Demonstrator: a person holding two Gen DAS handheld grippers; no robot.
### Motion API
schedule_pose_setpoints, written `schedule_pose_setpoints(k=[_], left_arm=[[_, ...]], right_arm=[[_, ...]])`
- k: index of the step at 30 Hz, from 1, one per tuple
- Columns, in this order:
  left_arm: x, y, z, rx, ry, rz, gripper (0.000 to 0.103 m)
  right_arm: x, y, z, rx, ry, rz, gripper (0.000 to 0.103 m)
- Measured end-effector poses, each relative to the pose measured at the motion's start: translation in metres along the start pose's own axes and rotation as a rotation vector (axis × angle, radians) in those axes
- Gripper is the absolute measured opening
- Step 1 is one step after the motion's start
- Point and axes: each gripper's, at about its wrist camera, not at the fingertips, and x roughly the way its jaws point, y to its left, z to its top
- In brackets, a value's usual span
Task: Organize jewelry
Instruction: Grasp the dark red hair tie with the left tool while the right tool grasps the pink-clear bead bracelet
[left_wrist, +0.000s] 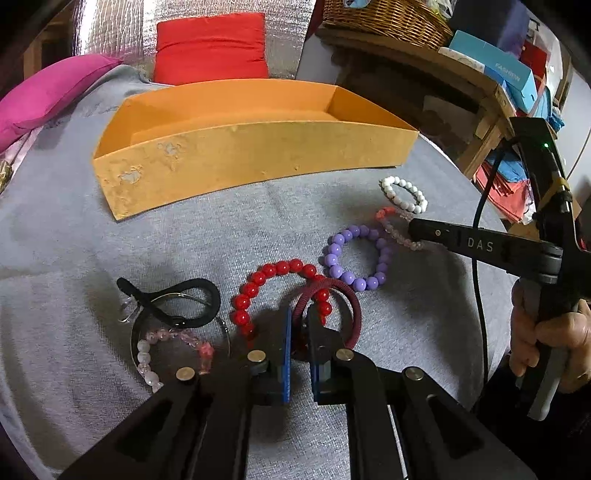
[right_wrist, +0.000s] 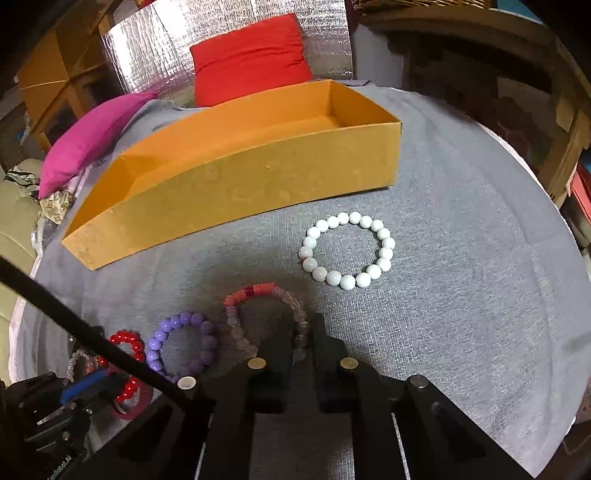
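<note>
Grey knit cloth (left_wrist: 92, 236) covers the round bench you work on, and an open orange box (left_wrist: 236, 147) sits on it toward the far side, nothing visible inside. Behind it stand a red cushion (left_wrist: 210, 48) and a magenta cushion (left_wrist: 48, 92) against silver quilted foil (right_wrist: 147, 55). To your right a wooden shelf carries a wicker basket (left_wrist: 388, 18) and a blue carton (left_wrist: 495, 62) printed "FASHION". The arm of your right tool reads "DAS" in the left wrist view.

Your left gripper (left_wrist: 298, 332) has its fingers close together around the rim of the maroon ring bracelet (left_wrist: 345, 295), which overlaps the red bead bracelet (left_wrist: 258, 284); the blue pads look clamped on that rim. Left of it lie a black hair clip (left_wrist: 177, 306) and a pink-and-white bead strand (left_wrist: 151, 354).

Your right gripper (right_wrist: 298, 343) has its fingers drawn close on the near side of the pale pink bead bracelet (right_wrist: 258, 295), gripping its beads. The purple bead bracelet (right_wrist: 181, 339) lies just beside it to the left, and the white bead bracelet (right_wrist: 347, 251) lies apart, ahead and to the right, near the box
</note>
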Motion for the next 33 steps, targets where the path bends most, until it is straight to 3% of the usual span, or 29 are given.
schedule_pose_setpoints(k=[17,20,27,33], left_arm=[[-0.033,0.022,0.014,-0.050,-0.125,-0.013,0.007],[-0.033,0.023,0.011,-0.049,-0.106,-0.049,0.007],[-0.018,0.005,0.005,0.027,-0.030,-0.054,0.007],[0.001,0.003,0.007,0.017,0.023,-0.053,0.007]], right_arm=[[-0.034,-0.034,0.004,0.125,-0.075,0.175,0.009],[-0.035,-0.029,0.008,0.126,-0.091,0.187,0.009],[-0.032,-0.028,0.008,0.137,-0.071,0.198,0.009],[-0.029,-0.025,0.006,0.129,-0.055,0.200,0.009]])
